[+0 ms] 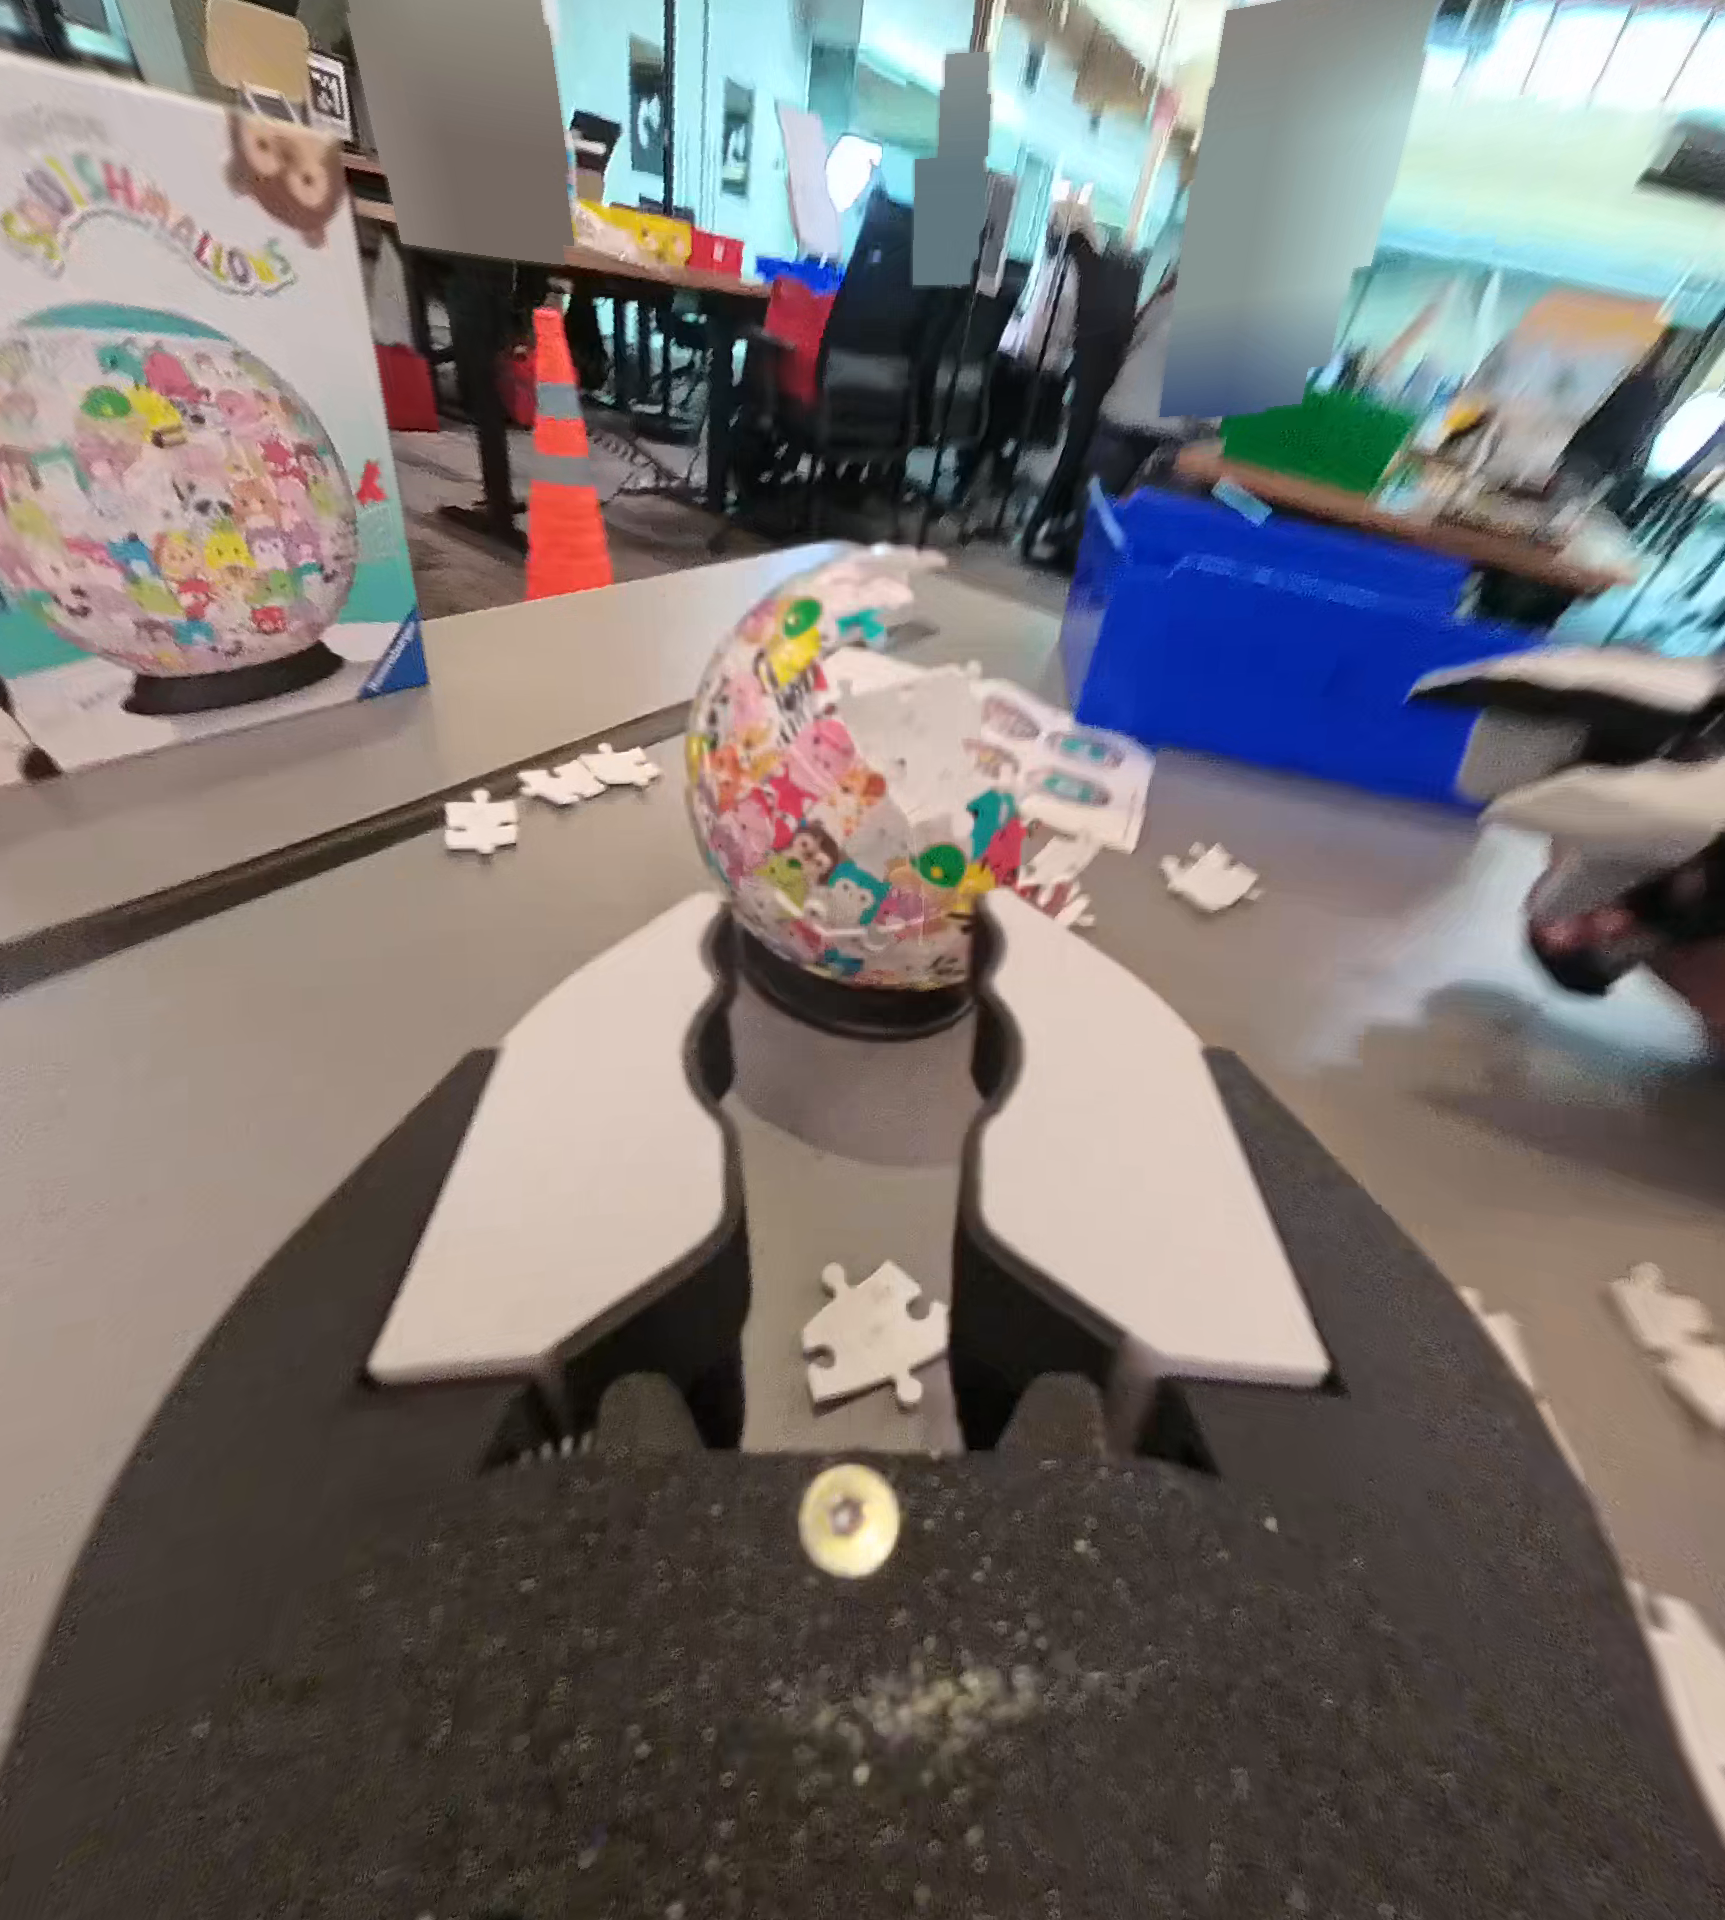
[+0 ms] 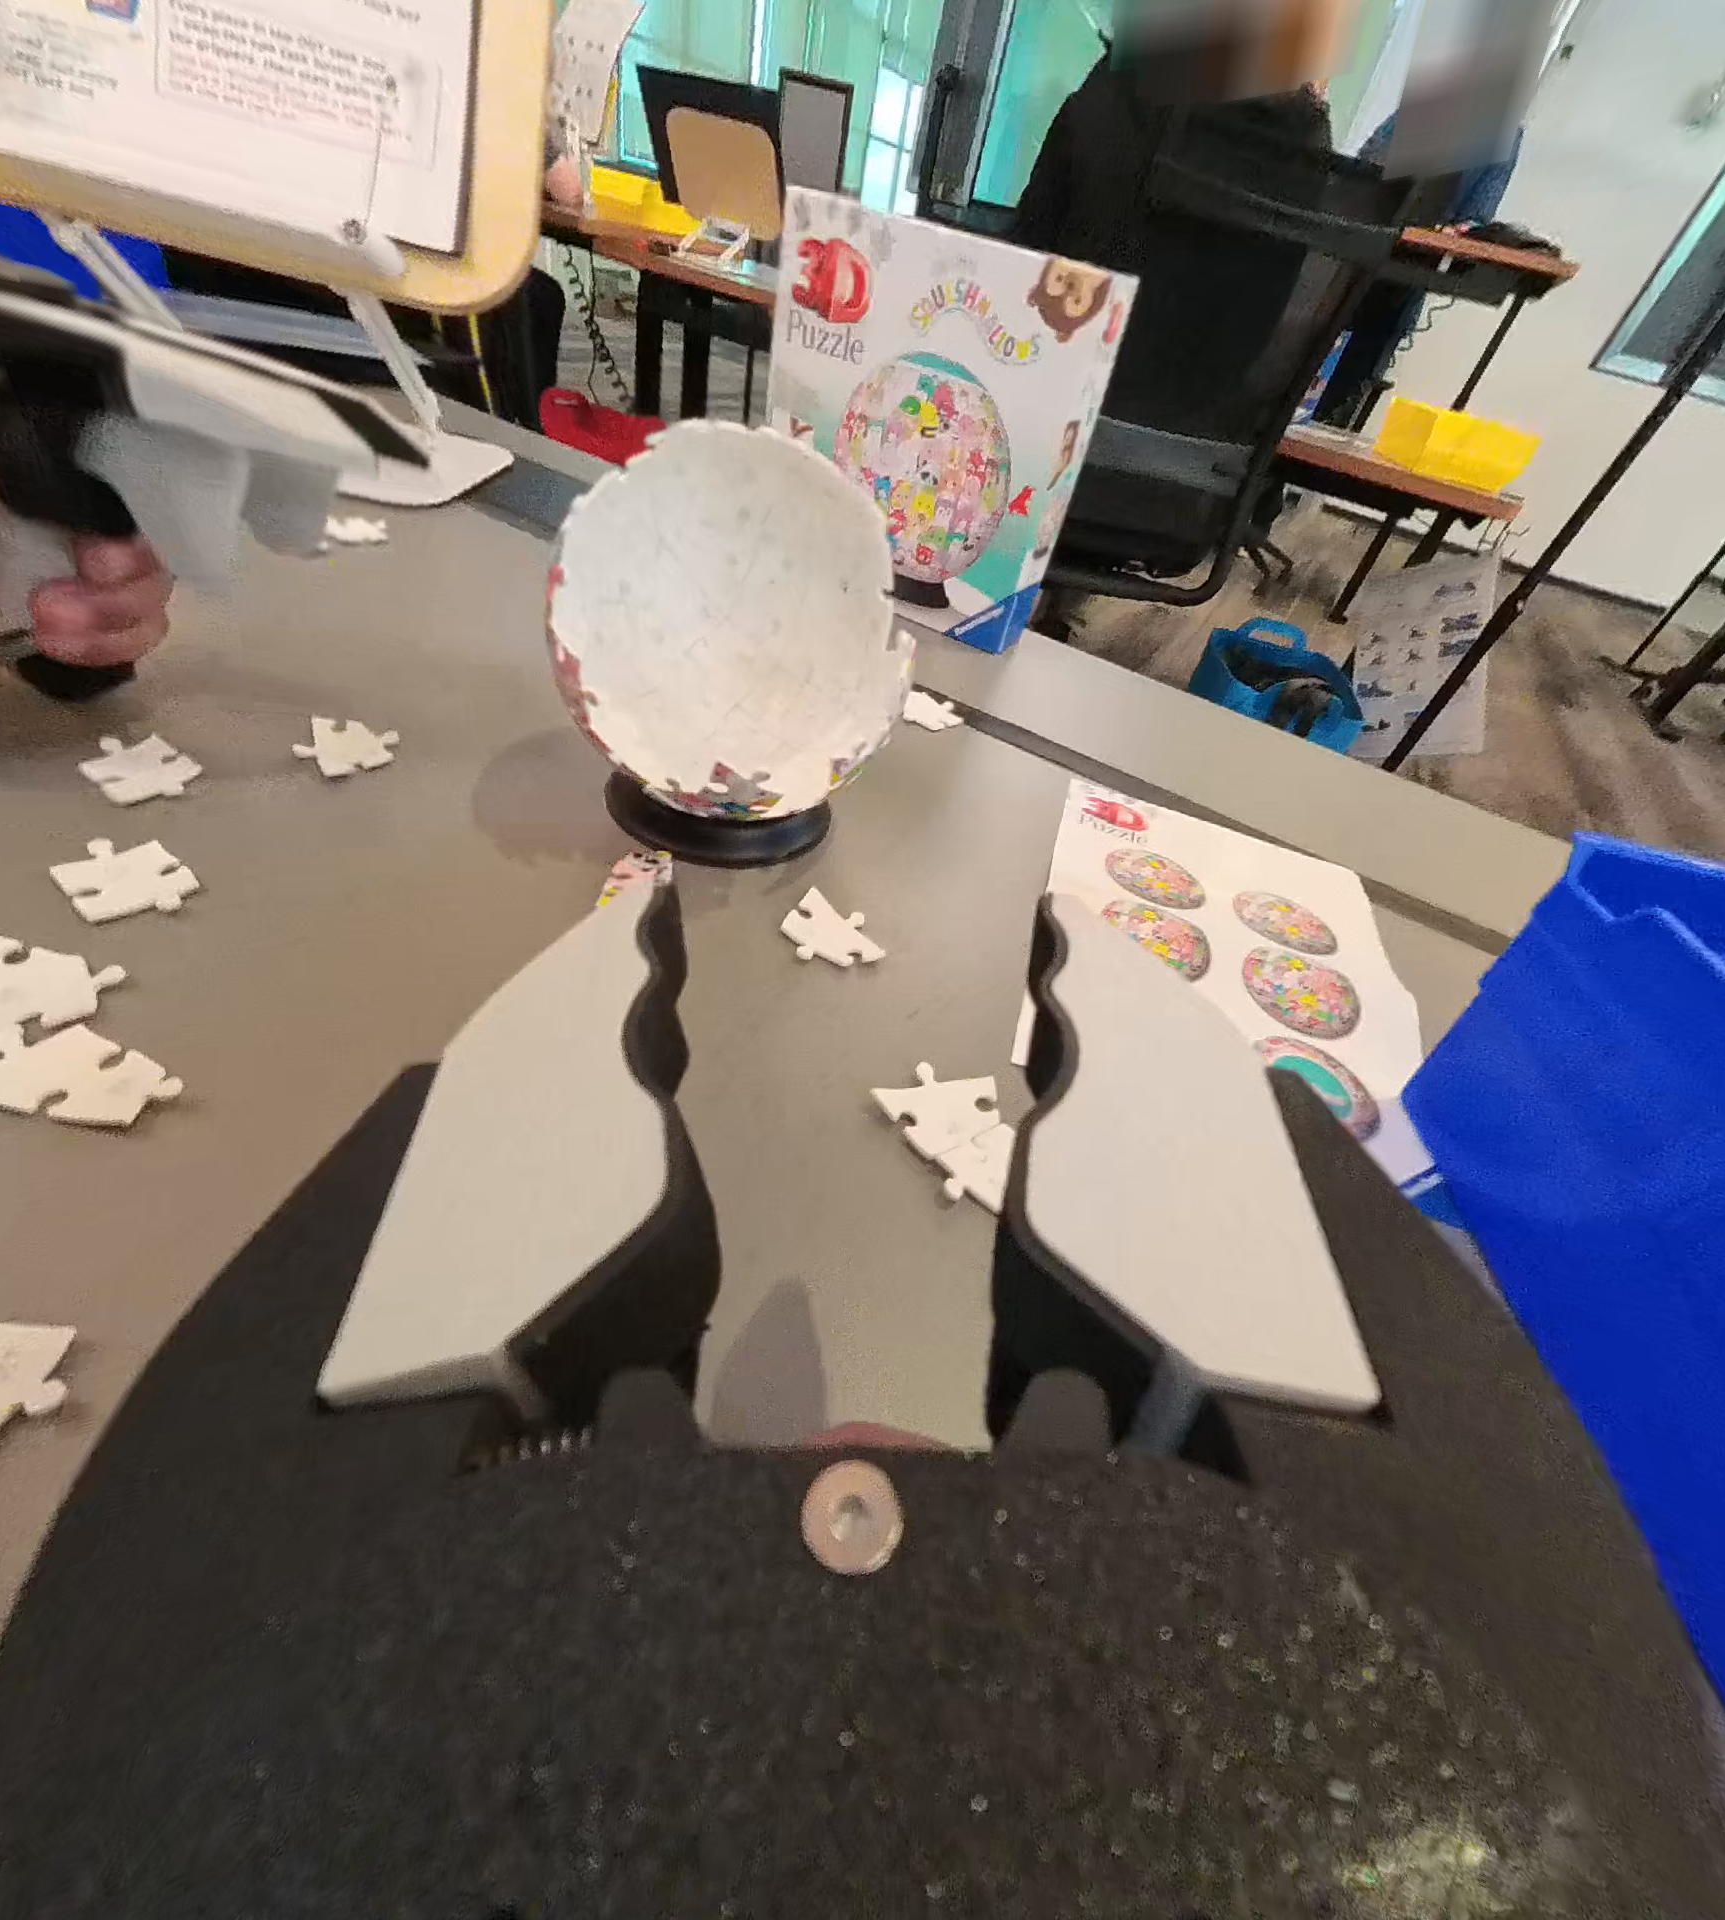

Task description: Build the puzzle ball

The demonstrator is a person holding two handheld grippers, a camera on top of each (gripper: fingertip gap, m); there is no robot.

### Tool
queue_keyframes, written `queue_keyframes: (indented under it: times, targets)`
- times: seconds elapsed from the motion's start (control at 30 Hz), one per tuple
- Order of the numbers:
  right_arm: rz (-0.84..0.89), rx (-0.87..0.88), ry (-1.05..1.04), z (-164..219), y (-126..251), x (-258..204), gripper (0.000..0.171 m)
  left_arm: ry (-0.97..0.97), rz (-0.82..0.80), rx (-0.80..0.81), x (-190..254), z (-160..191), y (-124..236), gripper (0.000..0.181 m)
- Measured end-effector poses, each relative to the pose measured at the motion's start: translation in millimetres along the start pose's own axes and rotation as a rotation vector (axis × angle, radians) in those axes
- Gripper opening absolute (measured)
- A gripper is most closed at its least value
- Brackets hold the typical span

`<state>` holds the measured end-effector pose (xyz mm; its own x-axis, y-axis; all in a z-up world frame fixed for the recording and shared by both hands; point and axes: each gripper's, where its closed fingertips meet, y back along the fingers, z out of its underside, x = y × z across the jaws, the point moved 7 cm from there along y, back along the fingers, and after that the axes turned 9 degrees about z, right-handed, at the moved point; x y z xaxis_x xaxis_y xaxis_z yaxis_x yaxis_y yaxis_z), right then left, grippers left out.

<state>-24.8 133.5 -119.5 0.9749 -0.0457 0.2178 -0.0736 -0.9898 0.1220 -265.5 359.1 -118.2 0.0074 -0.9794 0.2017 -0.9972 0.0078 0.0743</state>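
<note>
Puzzle ball [image 1: 827, 800], one, partly built: a colourful cartoon-printed shell, open on one side with the white inner face showing [image 2: 723, 613]. It sits on one black ring stand [image 2: 718, 821] near the middle of the grey worktop [image 2: 338, 1195].

Loose pieces, white side up, lie scattered on the worktop: about nine in the right wrist view, mostly at left [image 2: 125, 878], with one [image 2: 830, 928] just ahead of the right tongs. One piece [image 1: 873, 1335] lies on the worktop between the left tongs' fingers, untouched.

Puzzle box [image 2: 951, 416], one, upright at the worktop's far edge; it bears printed lettering and a picture of the finished ball.

Instruction sheet [image 2: 1242, 935], one, flat on the worktop, showing six ball pictures, with one more partly hidden.

Blue bin [image 2: 1647, 1195], one, at the right edge.

Document stand [image 2: 245, 135] with a printed sheet, one, far left.

Left tongs [image 1: 853, 940]: apart, flanking the stand, gripping nothing.

Right tongs [image 2: 853, 914]: apart, empty.
</note>
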Motion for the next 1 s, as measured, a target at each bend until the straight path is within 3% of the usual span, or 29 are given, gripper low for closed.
queue_keyframes:
  times: [0.07, 0.17, 0.3, 0.47, 0.6, 0.73, 0.8, 1.0]
  targets:
    - [-0.037, -0.01, 0.006, 4, -2, -5, 0.064, 0.047, 0.031, 0.043, -3, -2, 4, 0.059]
    - [-0.083, -0.095, 0.007, 8, -3, -9, 0.067, -0.008, 0.009, 0.027, 1, -2, 2, 0.069]
    - [-0.02, -0.103, 0.076, 4, 6, -3, 0.059, -0.095, -0.044, -0.026, 6, 1, -1, 0.069]
    - [0.044, -0.253, 0.156, 21, 2, 17, 0.059, 0.014, -0.038, 0.002, -4, 1, 3, 0.067]
    - [-0.05, -0.488, 0.302, 52, -15, 30, 0.059, 0.018, -0.03, -0.004, -4, 1, 3, 0.064]
    - [-0.156, -0.481, 0.335, 54, -32, 48, 0.05, -0.016, -0.016, -0.03, 1, 2, -1, 0.062]
    - [-0.245, -0.502, 0.304, 58, -35, 53, 0.053, -0.022, -0.003, -0.031, 3, 2, -1, 0.06]
    - [-0.298, -0.466, 0.23, 61, -34, 57, 0.059, -0.009, 0.018, -0.027, 4, 2, -2, 0.059]
